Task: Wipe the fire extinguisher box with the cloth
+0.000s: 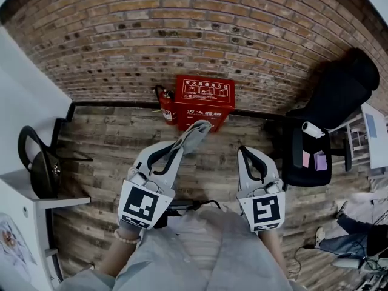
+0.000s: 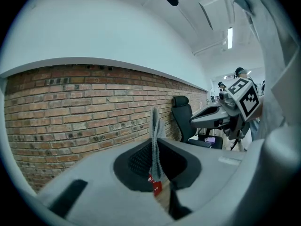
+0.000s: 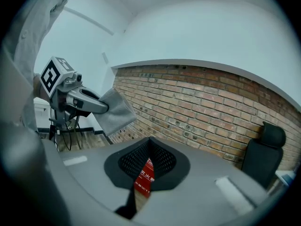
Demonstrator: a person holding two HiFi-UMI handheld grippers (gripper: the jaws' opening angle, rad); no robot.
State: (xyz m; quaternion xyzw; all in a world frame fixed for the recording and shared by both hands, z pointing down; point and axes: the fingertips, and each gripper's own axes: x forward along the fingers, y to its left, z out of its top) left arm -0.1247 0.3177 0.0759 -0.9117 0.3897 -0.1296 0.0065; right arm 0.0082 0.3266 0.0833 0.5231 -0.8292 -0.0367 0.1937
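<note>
The red fire extinguisher box (image 1: 204, 102) stands on the wooden floor (image 1: 115, 138) against the brick wall (image 1: 182, 35). A fire extinguisher (image 1: 166, 107) is just to its left. In front of the box, the left hand-held gripper (image 1: 182, 145) is clamped on a grey cloth (image 1: 197, 132) that points toward it. The right hand-held gripper (image 1: 244, 153), also in front of the box, holds nothing, its jaws narrow.

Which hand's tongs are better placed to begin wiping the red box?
Left. The left tongs are shut on the cloth and point toward the fire extinguisher box; the right tongs are shut and empty.
</note>
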